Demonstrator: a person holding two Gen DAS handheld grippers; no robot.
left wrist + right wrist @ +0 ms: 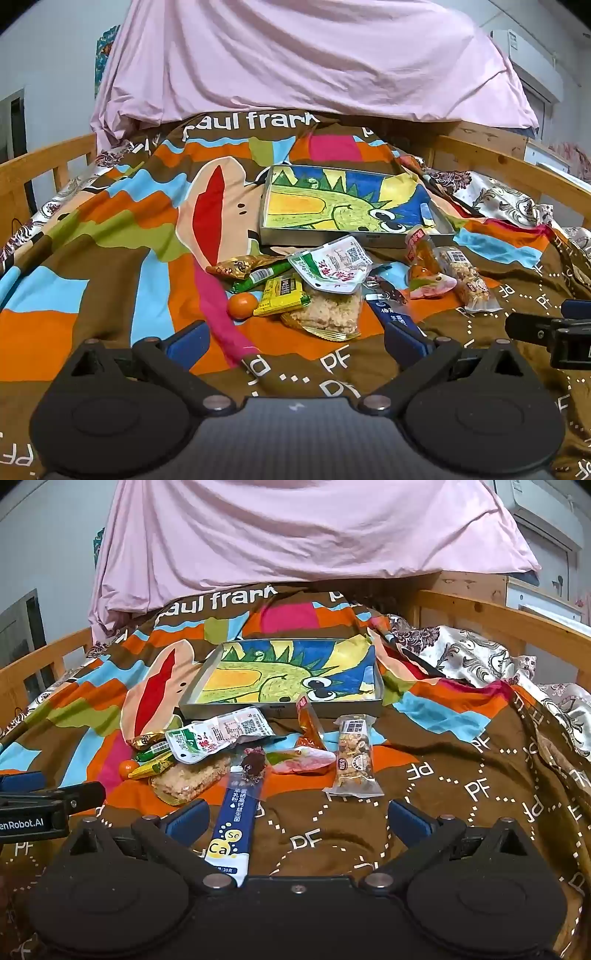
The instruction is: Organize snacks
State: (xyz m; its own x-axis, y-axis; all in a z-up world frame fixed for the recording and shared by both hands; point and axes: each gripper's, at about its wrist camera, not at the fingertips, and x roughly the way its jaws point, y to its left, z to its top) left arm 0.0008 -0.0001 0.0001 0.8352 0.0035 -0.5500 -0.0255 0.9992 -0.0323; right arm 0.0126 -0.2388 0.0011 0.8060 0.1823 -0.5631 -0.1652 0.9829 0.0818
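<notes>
A pile of snack packets lies on a patterned bedspread in front of a shallow grey tray (354,240) (280,710) with a dinosaur drawing inside. In the pile are a white-green pouch (330,267) (218,734), a rice cracker pack (325,314) (188,779), a small orange (242,305) (128,767), a yellow packet (282,295), a nut bar (467,278) (354,757) and a blue stick sachet (234,827) (391,321). My left gripper (295,341) is open, just short of the pile. My right gripper (295,821) is open, with the blue sachet between its fingers near the left one.
The bed has wooden rails (44,166) (517,624) on both sides. A large pink cloth (295,59) hangs over the far end. A white air conditioner (532,59) is on the right wall. Each gripper shows at the edge of the other's view.
</notes>
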